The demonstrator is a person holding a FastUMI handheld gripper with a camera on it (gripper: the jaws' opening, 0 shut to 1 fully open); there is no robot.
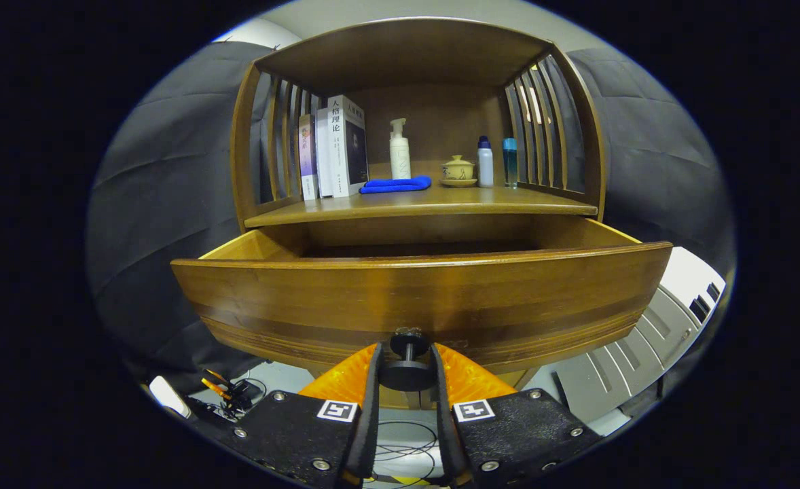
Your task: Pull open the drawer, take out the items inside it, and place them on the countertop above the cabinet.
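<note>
The wooden drawer of the cabinet stands pulled out toward me, its front panel close ahead of the fingers. Its inside is hidden behind the front panel. A dark round knob on the drawer front sits between my two fingers, and my gripper is shut on it, both fingers pressing its sides. Above the drawer is the countertop, a wooden shelf under a slatted hutch.
On the countertop stand several books at the left, a folded blue cloth, a white pump bottle, a small lidded teacup and two small bottles at the right. A white appliance sits right of the cabinet; cables lie on the floor.
</note>
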